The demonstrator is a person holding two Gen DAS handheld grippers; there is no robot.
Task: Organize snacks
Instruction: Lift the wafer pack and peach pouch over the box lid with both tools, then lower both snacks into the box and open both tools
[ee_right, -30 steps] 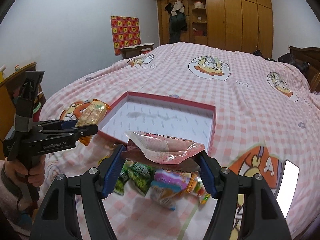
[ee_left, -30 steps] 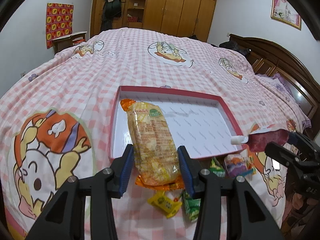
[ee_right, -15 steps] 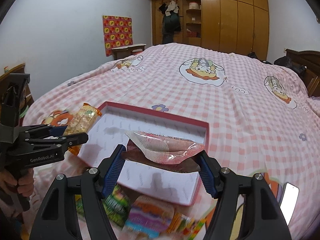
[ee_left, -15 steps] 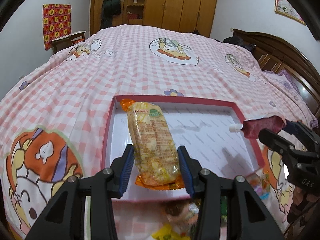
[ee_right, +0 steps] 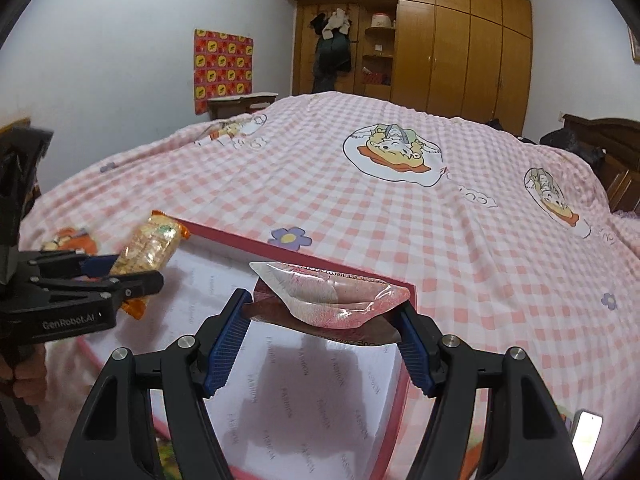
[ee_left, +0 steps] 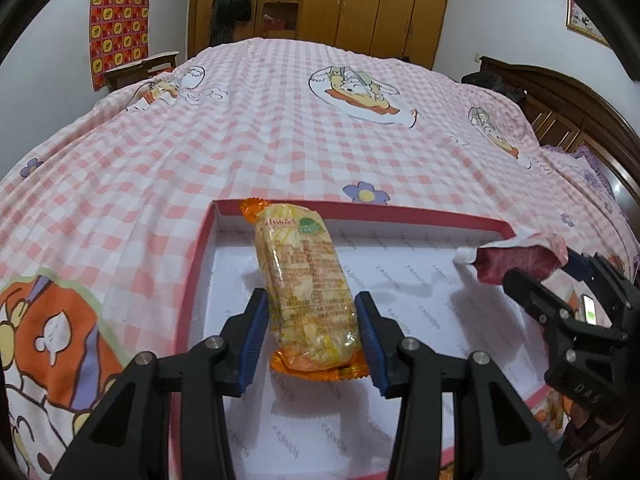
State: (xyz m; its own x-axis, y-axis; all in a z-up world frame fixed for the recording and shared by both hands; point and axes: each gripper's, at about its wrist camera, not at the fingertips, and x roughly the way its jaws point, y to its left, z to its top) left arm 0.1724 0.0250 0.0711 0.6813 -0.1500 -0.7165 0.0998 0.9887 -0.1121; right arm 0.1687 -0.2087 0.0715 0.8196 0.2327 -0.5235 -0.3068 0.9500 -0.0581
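A shallow red box (ee_left: 195,272) with a white printed lining lies on the pink checked bedspread. My left gripper (ee_left: 310,330) is shut on a yellow cracker packet (ee_left: 304,276) with orange ends, held above the box's left half; the same packet (ee_right: 150,246) shows at the left of the right wrist view. My right gripper (ee_right: 324,324) is shut on a dark red and pink snack pouch (ee_right: 332,300), hanging over the box's right side (ee_right: 408,320). In the left wrist view that pouch (ee_left: 516,258) and the right gripper (ee_left: 560,292) come in from the right edge.
The bed (ee_left: 280,128) stretches away to wooden wardrobes (ee_right: 460,52). A dark headboard (ee_left: 568,96) runs along the right. A phone (ee_right: 586,438) lies on the bedspread at the right of the box. A few loose snack wrappers (ee_left: 554,408) peek out under the box's near right edge.
Both grippers have moved forward with their snacks from the bed's near edge to above the box. The loose snack pile has slipped almost out of view below.
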